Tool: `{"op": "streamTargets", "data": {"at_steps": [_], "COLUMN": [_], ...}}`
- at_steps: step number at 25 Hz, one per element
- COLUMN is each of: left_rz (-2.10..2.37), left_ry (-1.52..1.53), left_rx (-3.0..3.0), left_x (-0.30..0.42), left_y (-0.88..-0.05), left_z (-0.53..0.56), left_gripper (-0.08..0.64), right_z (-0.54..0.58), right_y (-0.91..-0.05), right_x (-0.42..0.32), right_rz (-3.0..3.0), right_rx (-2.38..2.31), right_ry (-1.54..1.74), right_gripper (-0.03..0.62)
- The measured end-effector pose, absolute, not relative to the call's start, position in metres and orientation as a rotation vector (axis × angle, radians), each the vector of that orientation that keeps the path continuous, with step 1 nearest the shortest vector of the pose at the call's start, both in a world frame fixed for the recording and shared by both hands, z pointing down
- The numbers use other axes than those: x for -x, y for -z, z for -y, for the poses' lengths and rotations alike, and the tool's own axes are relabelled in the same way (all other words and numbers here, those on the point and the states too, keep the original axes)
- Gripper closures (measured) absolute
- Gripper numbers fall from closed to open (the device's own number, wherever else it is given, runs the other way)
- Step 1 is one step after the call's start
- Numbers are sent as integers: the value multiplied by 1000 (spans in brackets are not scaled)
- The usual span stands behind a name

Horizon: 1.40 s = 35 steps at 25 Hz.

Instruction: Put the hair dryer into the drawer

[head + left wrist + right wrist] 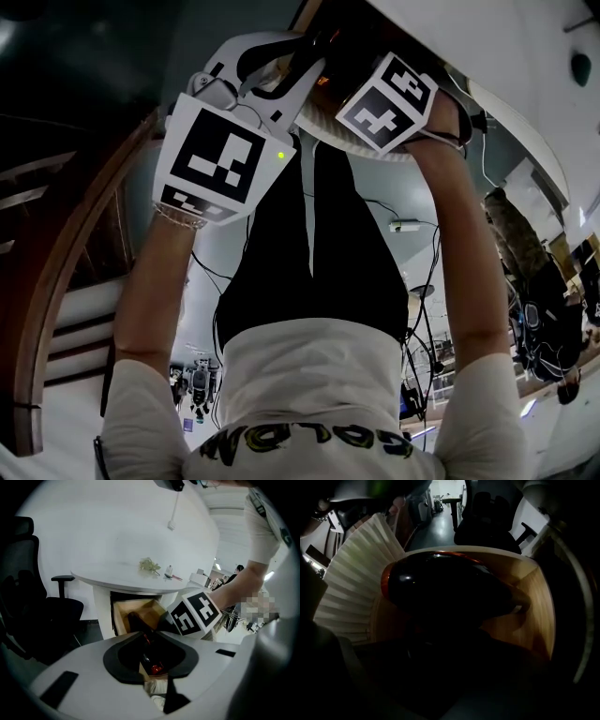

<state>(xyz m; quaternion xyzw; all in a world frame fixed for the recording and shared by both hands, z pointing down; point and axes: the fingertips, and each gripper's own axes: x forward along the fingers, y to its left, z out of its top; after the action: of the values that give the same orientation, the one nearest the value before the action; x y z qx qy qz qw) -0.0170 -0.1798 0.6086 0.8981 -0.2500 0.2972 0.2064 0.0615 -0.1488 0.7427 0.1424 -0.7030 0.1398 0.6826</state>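
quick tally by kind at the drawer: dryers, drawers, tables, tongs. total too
hair dryer: 1
drawer: 1
table: 1
tongs: 2 (left tongs, right tongs)
Total: 5
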Motion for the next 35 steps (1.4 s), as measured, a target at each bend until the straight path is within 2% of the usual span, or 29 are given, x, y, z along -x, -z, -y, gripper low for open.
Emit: {"op": "streamTargets", "data": {"at_steps": [20, 23, 27, 35], "left_rz": [711, 717, 742, 835], "left_ry": [-846, -851, -844, -781], "left_rx": [-2495, -2492, -2486, -2483], "left_x": [20, 22, 25, 20], "left_y": [-613, -613, -603, -557], "left_z": [181, 180, 180, 175], "left_gripper": [477, 477, 477, 477], "right_z": [149, 150, 153, 133], "right_y": [-768, -768, -749, -682], "right_x": [-68, -67, -64, -77], "right_rz": [1444, 1446, 1492, 1602], "right_rx": [-348, -356, -389, -462], "right_ry": [-251, -252, -282, -293], "right_gripper": [336, 319, 274, 276]}}
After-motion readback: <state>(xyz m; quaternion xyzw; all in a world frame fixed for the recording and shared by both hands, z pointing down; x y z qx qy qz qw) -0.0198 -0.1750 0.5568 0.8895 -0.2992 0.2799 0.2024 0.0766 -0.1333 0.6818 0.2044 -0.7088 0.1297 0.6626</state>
